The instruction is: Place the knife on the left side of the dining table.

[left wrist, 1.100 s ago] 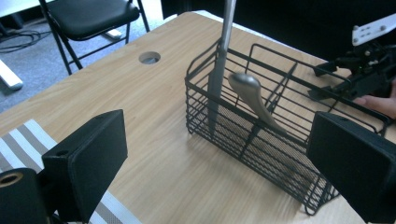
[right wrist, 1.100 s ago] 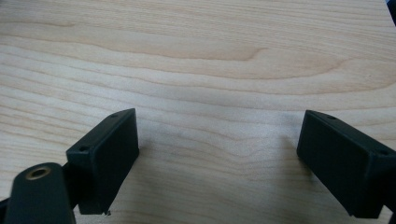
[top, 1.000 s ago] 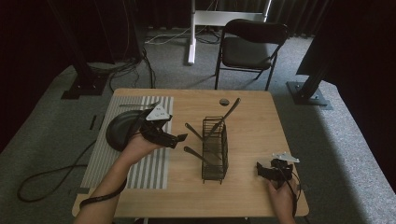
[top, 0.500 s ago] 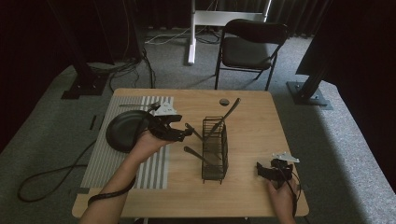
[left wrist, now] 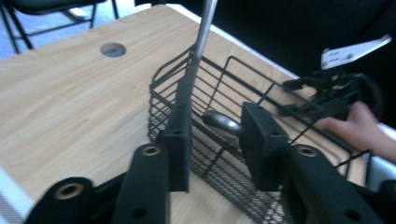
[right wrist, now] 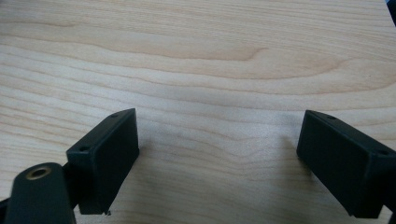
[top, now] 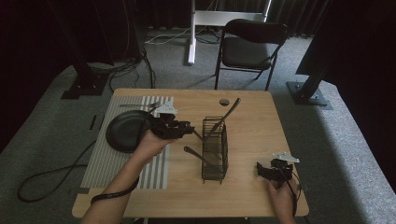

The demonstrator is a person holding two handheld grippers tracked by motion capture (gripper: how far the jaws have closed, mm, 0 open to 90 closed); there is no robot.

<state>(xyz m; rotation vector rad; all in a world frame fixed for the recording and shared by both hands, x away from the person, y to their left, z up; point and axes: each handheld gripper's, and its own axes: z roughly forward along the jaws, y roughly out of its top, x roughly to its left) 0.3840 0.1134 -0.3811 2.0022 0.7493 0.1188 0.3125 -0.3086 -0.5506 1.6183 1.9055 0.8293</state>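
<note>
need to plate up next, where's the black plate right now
In the high view the black plate lies on the striped mat at the table's left side, just left of the left tool, with the wire basket farther right.

Left gripper [top: 184, 129] held above table level, jaws parted, forearm [top: 122, 179] reaching forward from bottom edge; right gripper [top: 261, 171] low near the right corner, jaws wide apart, hand [top: 281, 196] behind it.

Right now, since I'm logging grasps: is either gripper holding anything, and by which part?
Nothing is held. The left gripper is open near a utensil handle at the wire basket; the right gripper is open over bare table.
</note>
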